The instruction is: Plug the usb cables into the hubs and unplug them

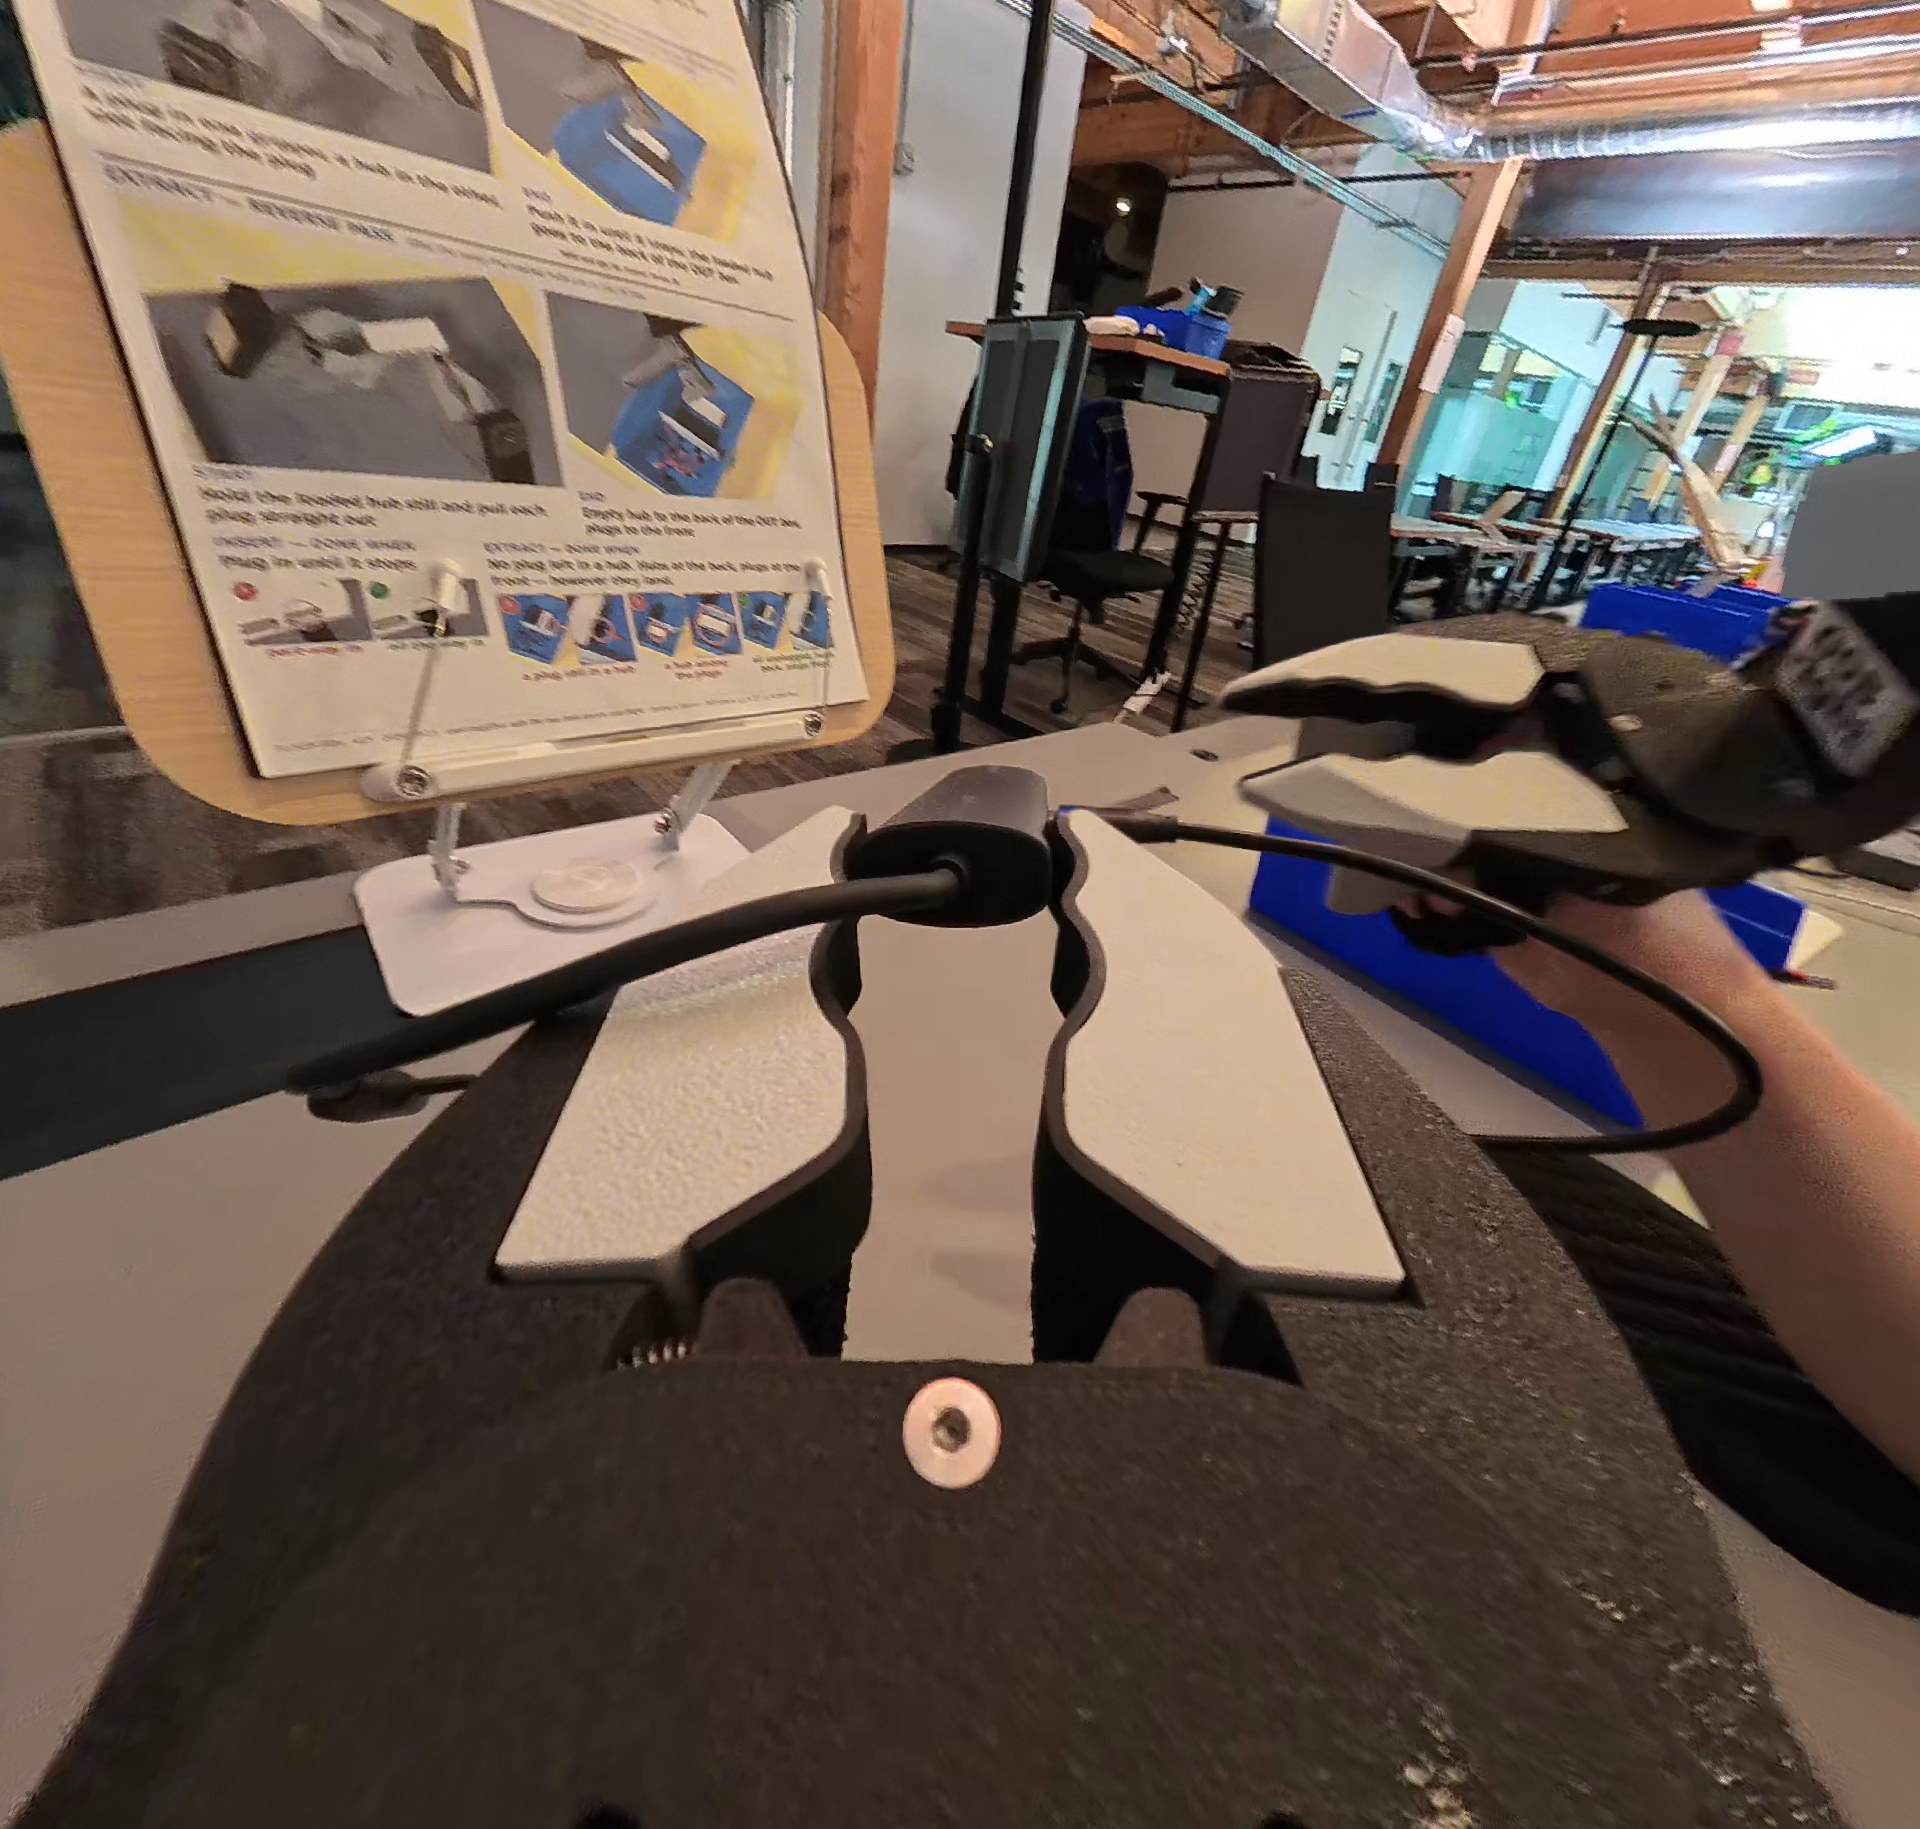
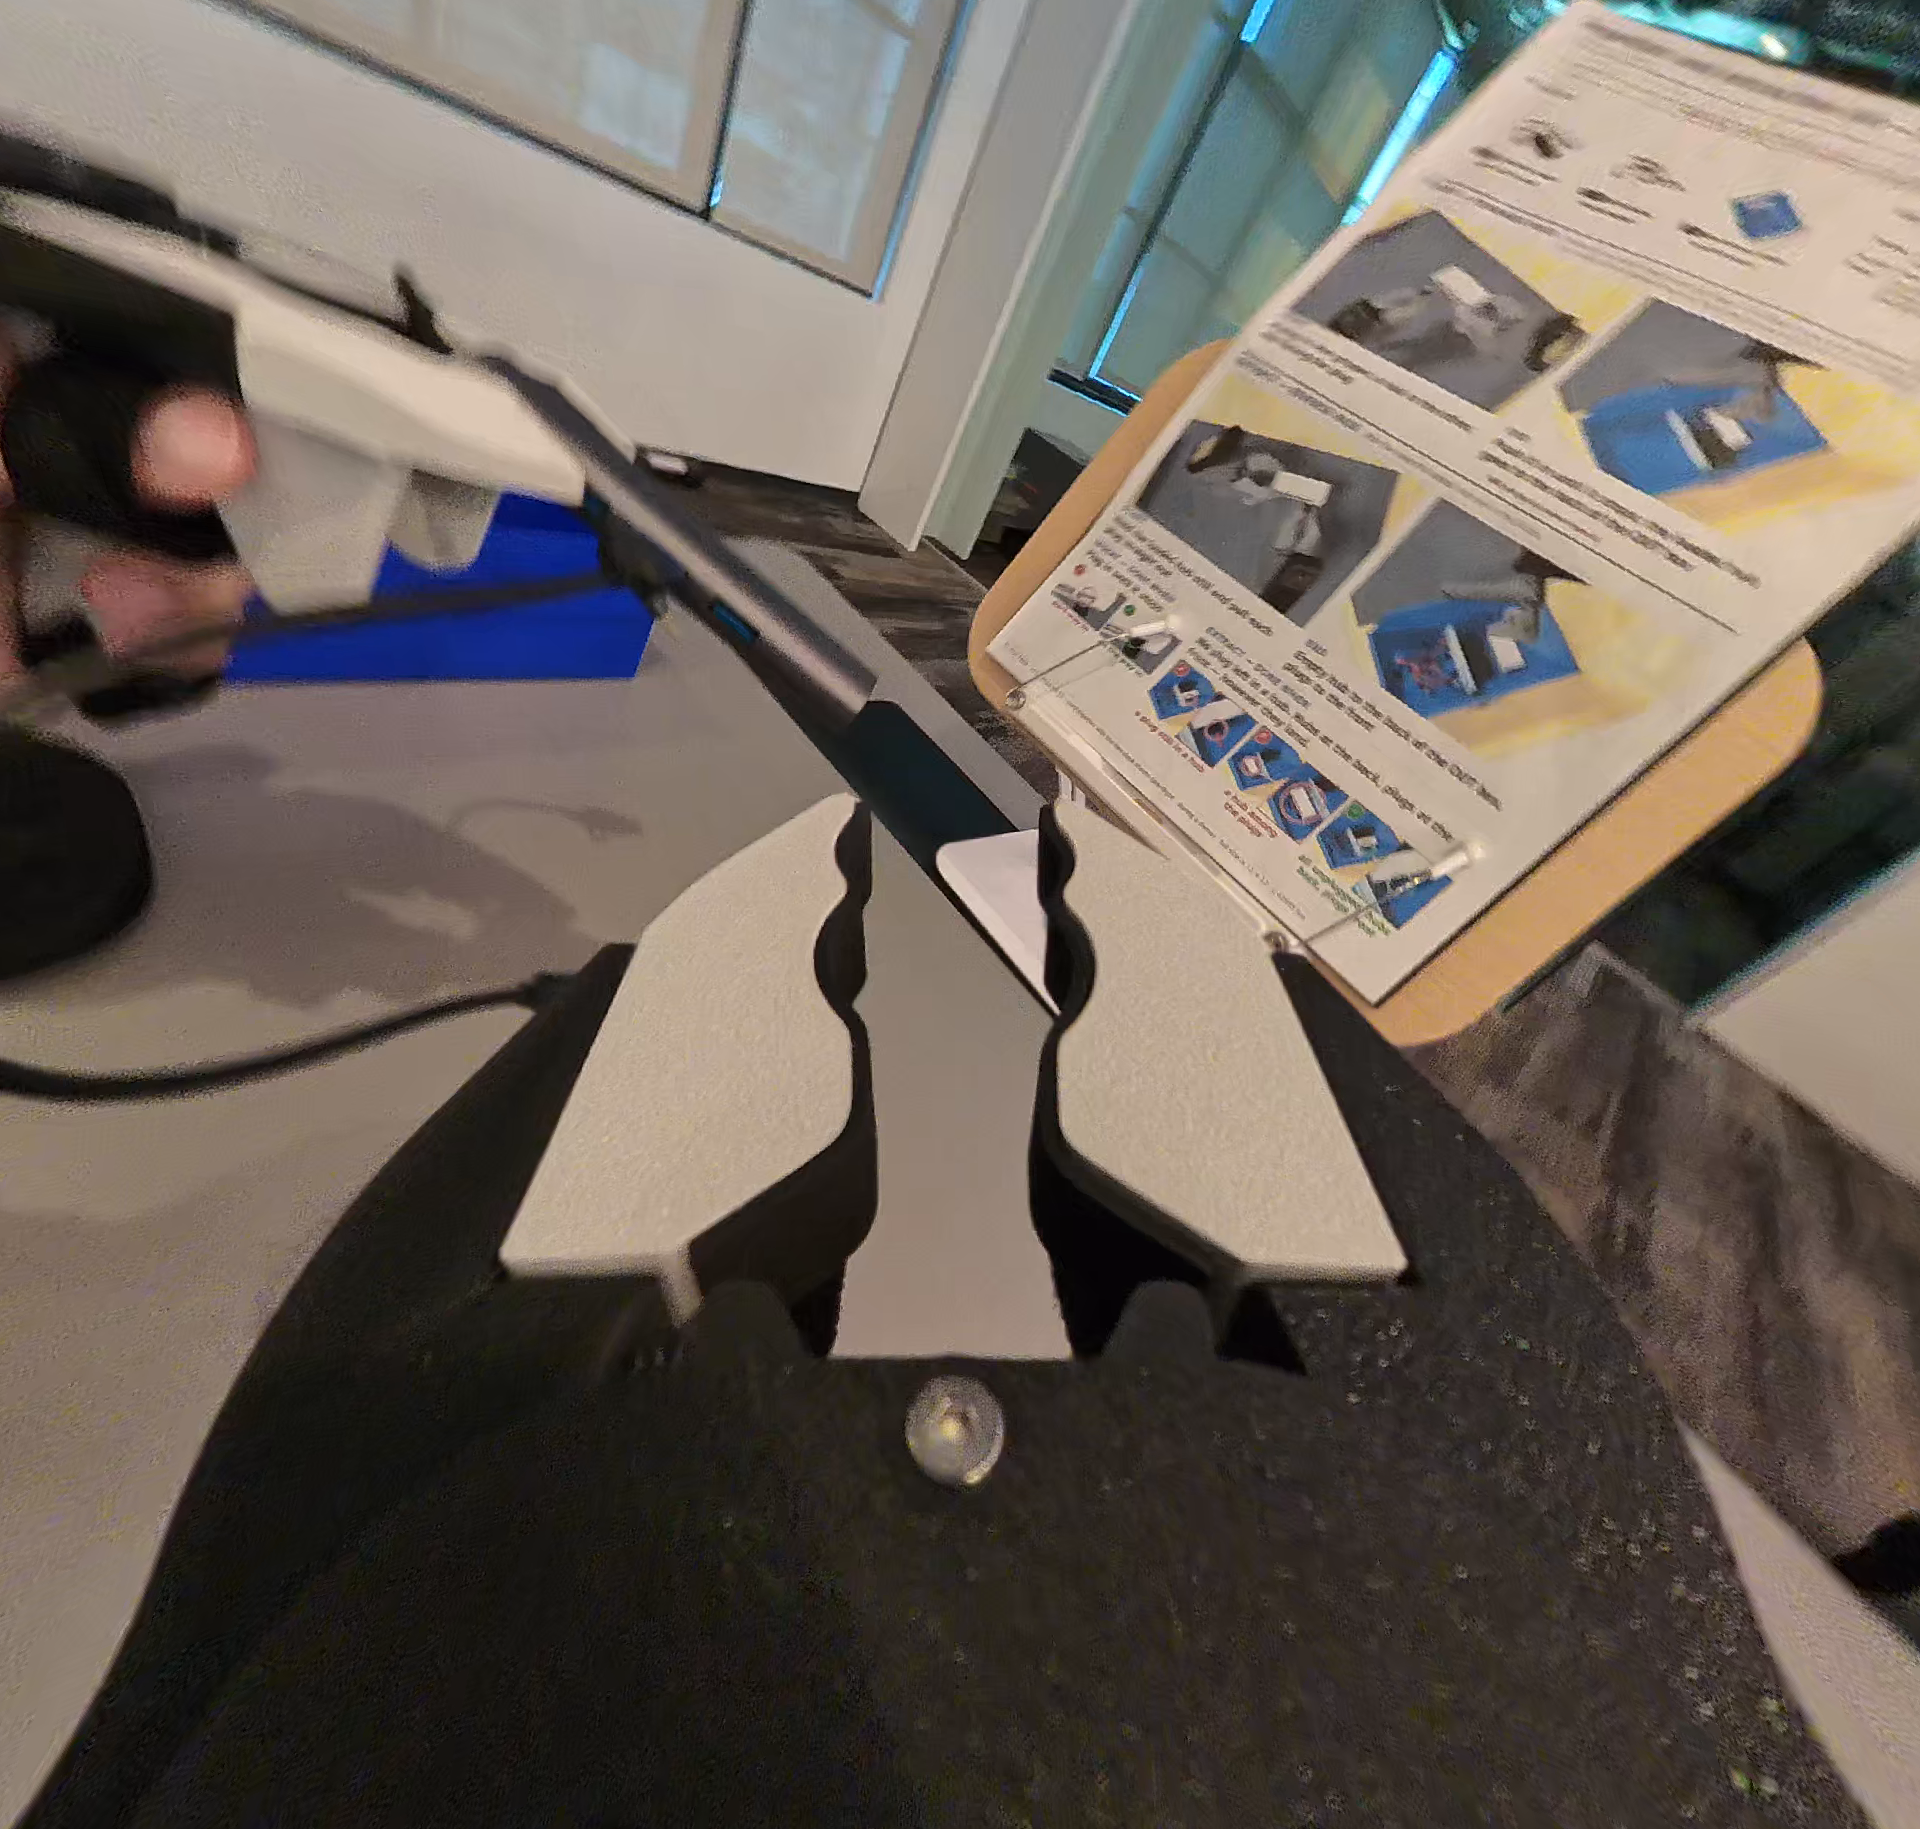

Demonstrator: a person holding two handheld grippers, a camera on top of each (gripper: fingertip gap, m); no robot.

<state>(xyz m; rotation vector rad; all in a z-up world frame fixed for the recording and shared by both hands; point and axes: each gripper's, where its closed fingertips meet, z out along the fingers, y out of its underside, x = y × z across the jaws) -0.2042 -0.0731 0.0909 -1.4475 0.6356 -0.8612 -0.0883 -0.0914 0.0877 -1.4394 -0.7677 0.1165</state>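
A grey table fills the lower frame beneath my two grippers. At upper left, a printed instruction sheet on a rounded wooden stand leans back. A blue plastic bin sits at right. My left gripper has its jaws clamped on a slim dark-grey USB hub at centre, a thin black cable looping from its right side. My right gripper, jaws parted and empty, sits just short of the hub's end.
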